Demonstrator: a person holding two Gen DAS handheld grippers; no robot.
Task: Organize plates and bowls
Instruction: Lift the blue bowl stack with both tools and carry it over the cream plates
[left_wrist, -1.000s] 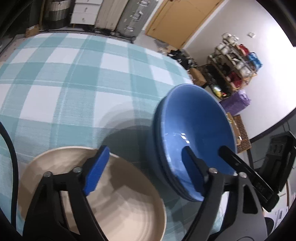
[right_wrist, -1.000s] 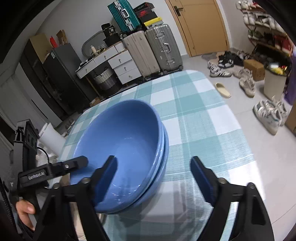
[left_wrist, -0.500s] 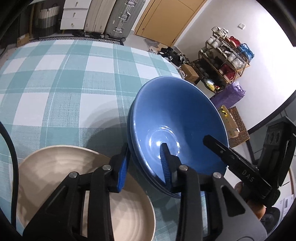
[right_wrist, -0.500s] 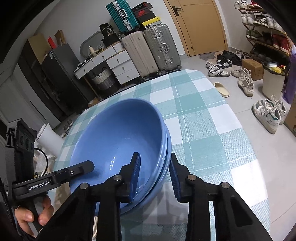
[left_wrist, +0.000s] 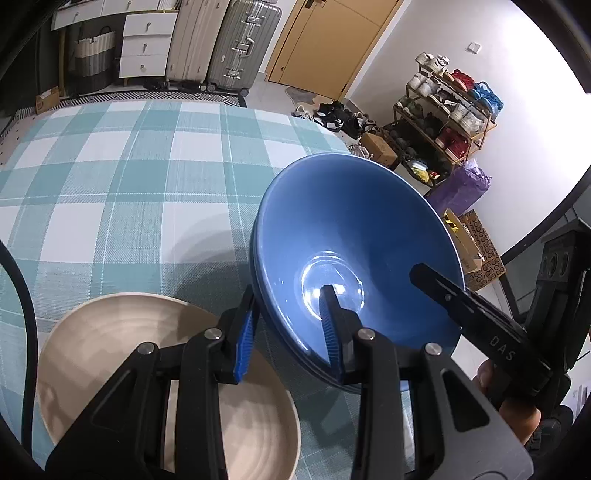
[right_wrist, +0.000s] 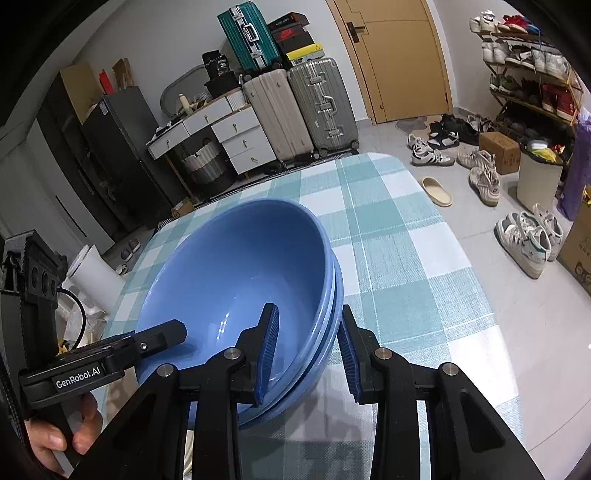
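Stack of blue bowls (left_wrist: 354, 236) tilted above checked cloth, overlapping rim of cream plate (left_wrist: 122, 332)

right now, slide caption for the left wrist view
Left gripper and right gripper clamp stacked blue bowls beside beige plate.

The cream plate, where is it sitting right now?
In the left wrist view the cream plate lies flat on the checked tablecloth at lower left, under the left gripper, beside the stacked blue bowls on its right.

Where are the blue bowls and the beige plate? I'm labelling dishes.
blue bowls (left_wrist: 373, 229), left wrist view, inner wall of the top bowl.
beige plate (left_wrist: 110, 332), left wrist view, bare inner surface.
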